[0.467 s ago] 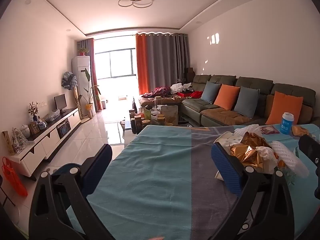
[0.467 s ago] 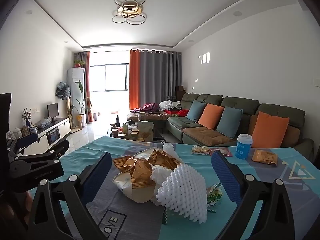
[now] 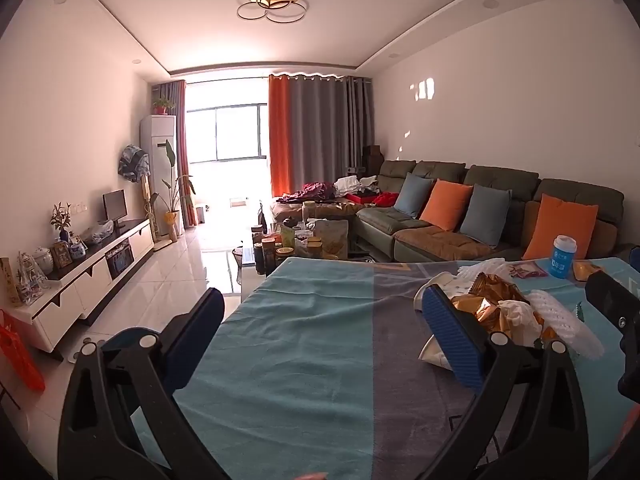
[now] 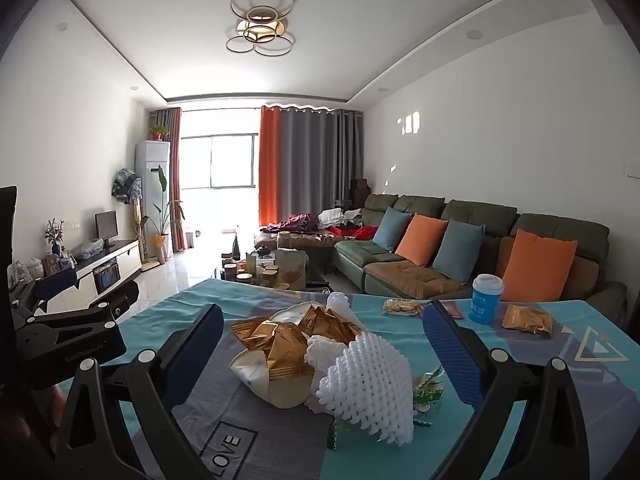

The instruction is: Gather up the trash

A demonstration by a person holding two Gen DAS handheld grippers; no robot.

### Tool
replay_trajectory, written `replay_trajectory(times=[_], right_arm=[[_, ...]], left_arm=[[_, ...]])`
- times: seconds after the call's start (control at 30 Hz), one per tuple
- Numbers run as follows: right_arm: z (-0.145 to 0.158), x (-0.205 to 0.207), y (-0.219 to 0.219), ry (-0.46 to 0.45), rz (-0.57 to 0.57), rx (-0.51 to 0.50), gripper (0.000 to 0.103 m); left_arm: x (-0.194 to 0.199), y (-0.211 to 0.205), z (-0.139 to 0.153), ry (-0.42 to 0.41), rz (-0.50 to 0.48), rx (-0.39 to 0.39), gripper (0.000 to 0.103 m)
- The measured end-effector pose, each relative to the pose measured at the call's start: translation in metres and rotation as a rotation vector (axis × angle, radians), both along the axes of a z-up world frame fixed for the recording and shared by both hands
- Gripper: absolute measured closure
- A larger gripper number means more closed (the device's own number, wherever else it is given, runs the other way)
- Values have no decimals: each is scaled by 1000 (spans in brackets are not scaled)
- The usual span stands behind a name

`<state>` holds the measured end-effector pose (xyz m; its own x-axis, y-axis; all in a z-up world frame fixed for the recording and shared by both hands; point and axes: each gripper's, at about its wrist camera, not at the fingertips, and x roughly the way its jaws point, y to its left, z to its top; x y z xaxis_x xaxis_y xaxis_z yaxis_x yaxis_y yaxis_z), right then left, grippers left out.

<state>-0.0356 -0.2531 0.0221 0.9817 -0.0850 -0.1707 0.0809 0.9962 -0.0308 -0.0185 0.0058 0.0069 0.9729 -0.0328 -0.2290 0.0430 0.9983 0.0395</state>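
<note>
A heap of trash lies on the teal and grey tablecloth [image 4: 600, 384]: gold foil wrappers [image 4: 280, 340], a cream paper bowl [image 4: 276, 388], a white foam fruit net [image 4: 368, 376] and a green wrapper [image 4: 428, 392]. My right gripper [image 4: 324, 344] is open, its blue pads on either side of the heap, not touching it. My left gripper [image 3: 320, 328] is open over bare cloth, with the same gold foil wrappers [image 3: 484, 296] just beyond its right pad. A blue cup [image 4: 485, 298], a gold packet [image 4: 528, 318] and two snack packets [image 4: 400, 306] lie farther back.
A coffee table [image 4: 264, 272] crowded with jars stands beyond the table's far edge. A green sofa [image 4: 472, 256] with orange and blue cushions runs along the right wall. A white TV cabinet [image 3: 88, 272] lines the left wall, with tiled floor [image 3: 192, 272] between.
Both grippers have tilted slightly downward; the room and table sit a little higher in both views. Nothing on the table has moved.
</note>
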Motion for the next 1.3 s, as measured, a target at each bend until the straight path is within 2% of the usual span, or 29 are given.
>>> replay_trajectory(times=[0.5,1.3], right_arm=[[2,-3,-2,-21,-7,13,7],[1,-3,-3,-15,-9,18,7]], left_arm=[[-13,-2,4,-43,-10,-8,6],[-13,-7,2,-54,-7,-5,6]])
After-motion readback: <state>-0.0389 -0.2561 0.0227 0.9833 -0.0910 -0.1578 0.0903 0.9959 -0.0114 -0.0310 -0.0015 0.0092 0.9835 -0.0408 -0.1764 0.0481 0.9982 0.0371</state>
